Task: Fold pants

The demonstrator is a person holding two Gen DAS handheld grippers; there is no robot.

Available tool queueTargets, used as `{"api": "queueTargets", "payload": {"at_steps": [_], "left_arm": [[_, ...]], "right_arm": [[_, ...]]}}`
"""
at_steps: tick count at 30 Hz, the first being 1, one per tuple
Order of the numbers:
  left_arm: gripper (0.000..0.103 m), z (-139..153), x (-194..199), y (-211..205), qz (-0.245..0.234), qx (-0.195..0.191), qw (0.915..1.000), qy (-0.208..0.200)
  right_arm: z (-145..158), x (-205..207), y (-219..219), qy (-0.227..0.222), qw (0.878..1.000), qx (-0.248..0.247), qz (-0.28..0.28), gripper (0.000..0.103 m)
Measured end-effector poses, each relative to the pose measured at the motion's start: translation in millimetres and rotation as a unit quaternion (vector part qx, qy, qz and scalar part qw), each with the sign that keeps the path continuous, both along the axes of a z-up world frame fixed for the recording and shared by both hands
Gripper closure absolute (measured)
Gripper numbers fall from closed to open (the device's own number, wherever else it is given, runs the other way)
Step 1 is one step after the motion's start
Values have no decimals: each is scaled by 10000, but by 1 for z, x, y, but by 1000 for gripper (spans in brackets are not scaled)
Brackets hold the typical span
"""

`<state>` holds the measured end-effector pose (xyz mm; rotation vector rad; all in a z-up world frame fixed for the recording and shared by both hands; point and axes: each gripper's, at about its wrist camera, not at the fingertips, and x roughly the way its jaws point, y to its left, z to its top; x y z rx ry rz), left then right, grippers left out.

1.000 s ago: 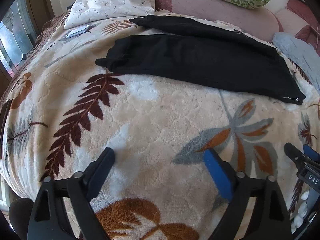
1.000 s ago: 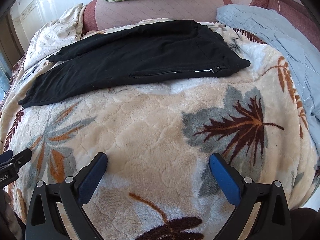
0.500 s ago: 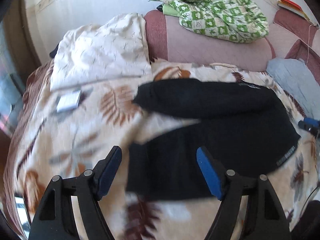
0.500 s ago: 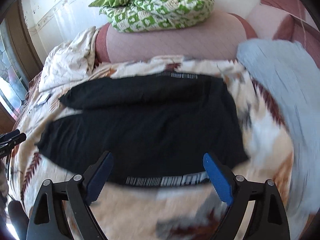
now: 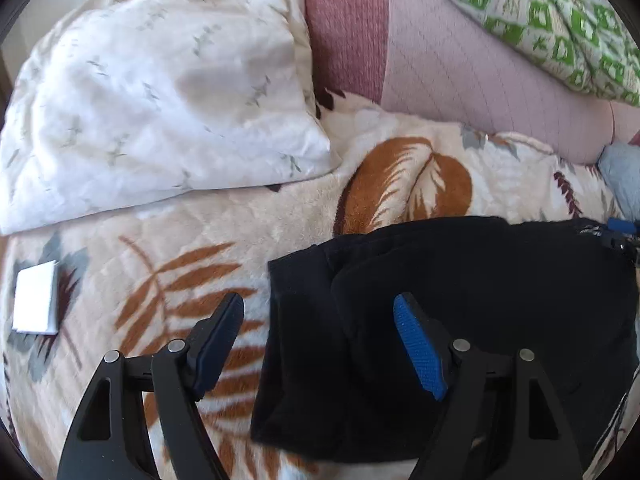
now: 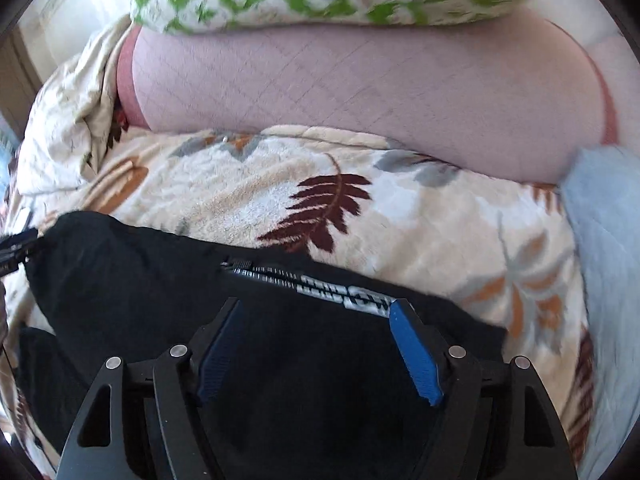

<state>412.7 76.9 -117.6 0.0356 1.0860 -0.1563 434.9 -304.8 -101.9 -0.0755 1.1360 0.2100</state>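
My left gripper [image 5: 318, 334] hangs with its jaws standing wide and nothing pinched, astride the leg-hem end of the black pants [image 5: 460, 320], which lie flat on the leaf-print blanket [image 5: 248, 232]; a white pillow [image 5: 160, 92] and a small white card [image 5: 34, 304] sit off to the left, well apart from the cloth. My right gripper [image 6: 316, 336] is over the waistband [image 6: 340, 294] end, its jaws closing, with the black fabric below them but the pads not yet pressing on it. To do this well, I think I should bring both sets of pads down to the far edge of the cloth, the left at the hem corner and the right at the band, pinch only the layers I mean to lift, and carry both ends together so the fold line stays straight. Hard to read: the black cloth swallows its own seams, so I cannot tell how many layers sit under my left jaws, the near edge of the pants is cut off behind both grippers, and the right view is smeared at the top.
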Motion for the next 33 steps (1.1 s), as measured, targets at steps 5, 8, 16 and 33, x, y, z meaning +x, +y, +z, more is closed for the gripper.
{"api": "queueTargets", "payload": {"at_steps": [5,8,16,33], "left_arm": [[14,-16,15,-15,-266,237,9993,-103],[30,-16,18,-22,-280,263,9991,-200],[89,15,-4,-43,-563,250,9967,-535],[89,117,-137,-32,-635,-419,9822,-1715]], "right_arm": [[-28,24,8,8,9983,-416,405,11],[-30,25,-2,75,9986,247,456,38],[-3,6,-19,-233,9969,747,42,102],[52,-49,5,-695,9975,-36,-109,24]]}}
